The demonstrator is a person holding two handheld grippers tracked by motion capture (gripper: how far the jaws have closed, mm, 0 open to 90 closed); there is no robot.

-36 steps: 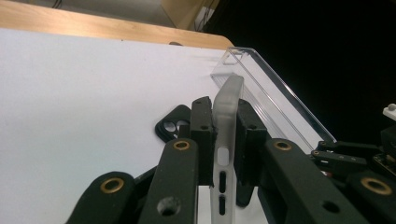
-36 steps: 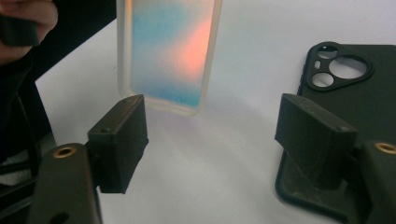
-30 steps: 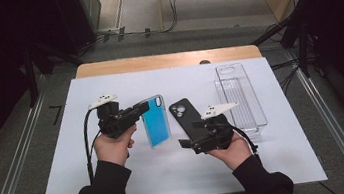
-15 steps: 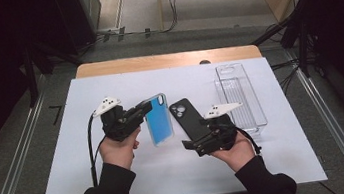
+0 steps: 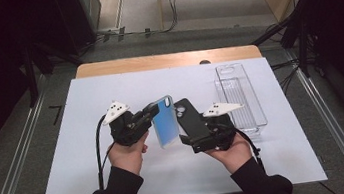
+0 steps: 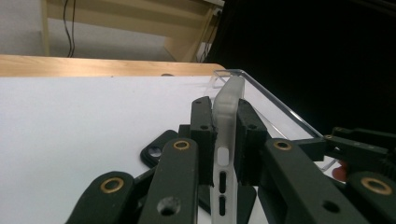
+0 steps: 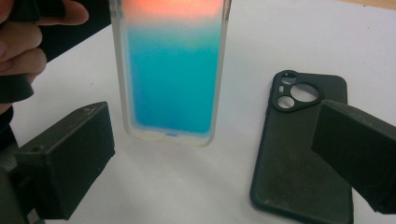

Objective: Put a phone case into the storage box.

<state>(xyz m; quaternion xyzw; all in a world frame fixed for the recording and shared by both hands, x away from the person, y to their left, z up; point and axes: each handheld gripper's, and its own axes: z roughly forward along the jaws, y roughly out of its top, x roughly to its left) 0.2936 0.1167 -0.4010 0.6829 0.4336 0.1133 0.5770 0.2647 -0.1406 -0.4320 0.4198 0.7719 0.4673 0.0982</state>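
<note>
The left gripper (image 5: 148, 114) has its jaws clenched on the long edge of a blue phone case (image 5: 165, 121), holding it up off the white table (image 5: 96, 187), near its middle. From the right gripper view the case (image 7: 170, 70) is a translucent, frosted shell with a bright blue back that shades to orange-pink at its top end. In the left gripper view the case (image 6: 226, 140) shows edge-on, milky white, with slotted cut-outs along its side, pinched between the two black pads.

The right gripper (image 5: 191, 137) has its jaws spread wide, and they have just been opening; a black phone case (image 5: 191, 117) lies flat on the table between them, camera cut-out away from the person, just beside the blue one. A clear plastic tray (image 5: 258, 116) sits to the right.
</note>
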